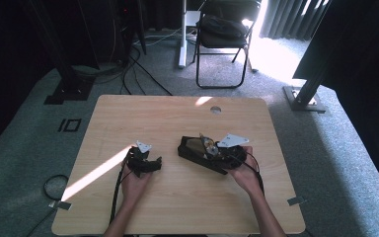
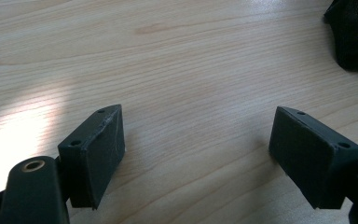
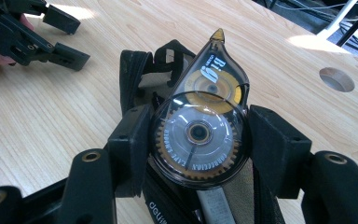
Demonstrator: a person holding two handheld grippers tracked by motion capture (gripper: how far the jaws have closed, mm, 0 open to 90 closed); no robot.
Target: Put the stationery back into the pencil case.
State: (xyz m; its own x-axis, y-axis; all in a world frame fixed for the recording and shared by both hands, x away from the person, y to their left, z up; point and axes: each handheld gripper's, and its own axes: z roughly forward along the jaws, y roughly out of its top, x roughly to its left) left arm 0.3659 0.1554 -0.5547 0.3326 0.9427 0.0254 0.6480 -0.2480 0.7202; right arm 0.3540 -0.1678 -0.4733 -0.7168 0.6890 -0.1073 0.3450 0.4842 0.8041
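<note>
The left gripper (image 1: 147, 161) rests on the table (image 1: 128, 113), jaws wide apart and empty, with the black pouch (image 1: 193, 153) at its 3 o'clock. The right gripper (image 3: 199, 144) clamps the correction tape dispenser (image 3: 204, 123) directly over the pouch's open mouth, the dispenser's long axis and tip pointing to 12 o'clock in the right gripper view

Hard daylight pours in by the curtain (image 1: 286, 17) beyond the folding chair (image 1: 224, 34), bleaching the carpet (image 1: 271, 59) beside that chair white while the room left of it sinks into near black. A narrow sunlit stripe crosses the table (image 1: 177, 197), glaring at its near left edge. The high view is soft and grainy. In the right gripper view, the clear tape dispenser (image 3: 200, 126) is sharp, with small glints on its shell.
</note>
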